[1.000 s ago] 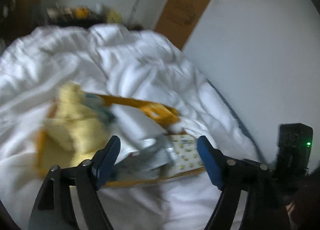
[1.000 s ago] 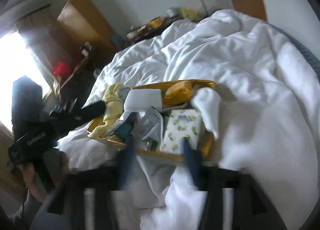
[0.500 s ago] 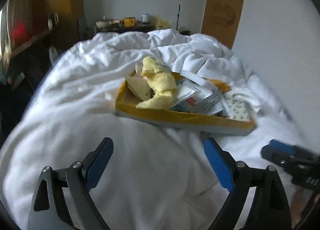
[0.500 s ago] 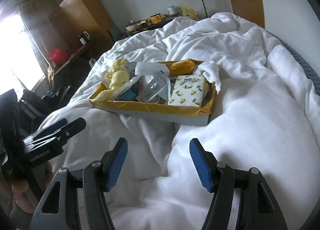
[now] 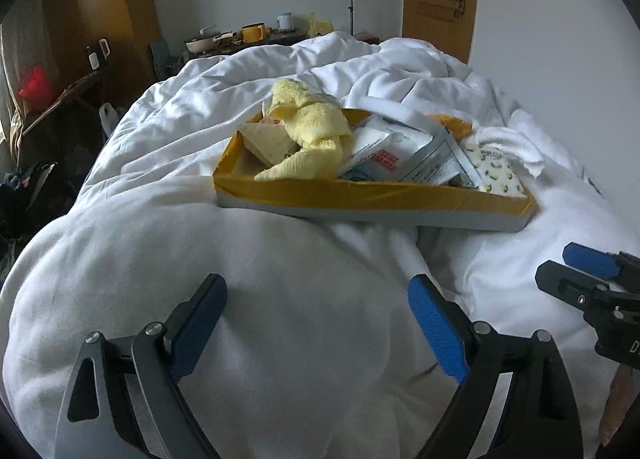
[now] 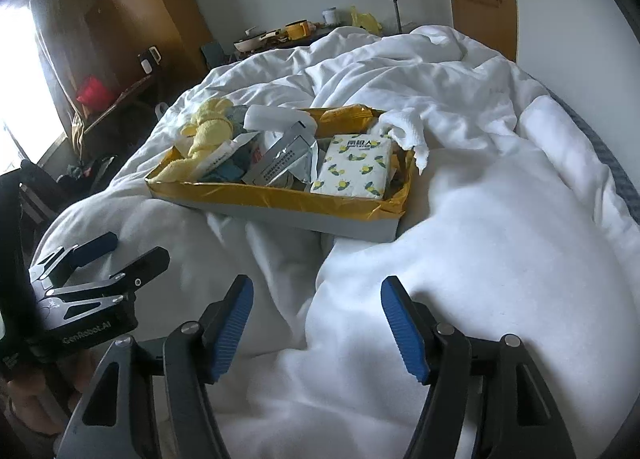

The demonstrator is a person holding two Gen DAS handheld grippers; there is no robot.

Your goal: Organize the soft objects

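Left gripper [image 5: 316,323] and right gripper [image 6: 316,323] hover jaws apart, empty, over the white duvet [image 5: 280,279], tray [image 6: 280,211] at twelve o'clock, so best reach in slowly for the yellow towel [image 5: 316,131] on top.

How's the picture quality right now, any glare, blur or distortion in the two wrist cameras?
Right wrist view: the window at the left edge is blown out to white, and the dim room behind the tray is muddy. Left wrist view: even, soft light, no glare. Both: sharp, no motion blur, strong fisheye bending with dark corners.
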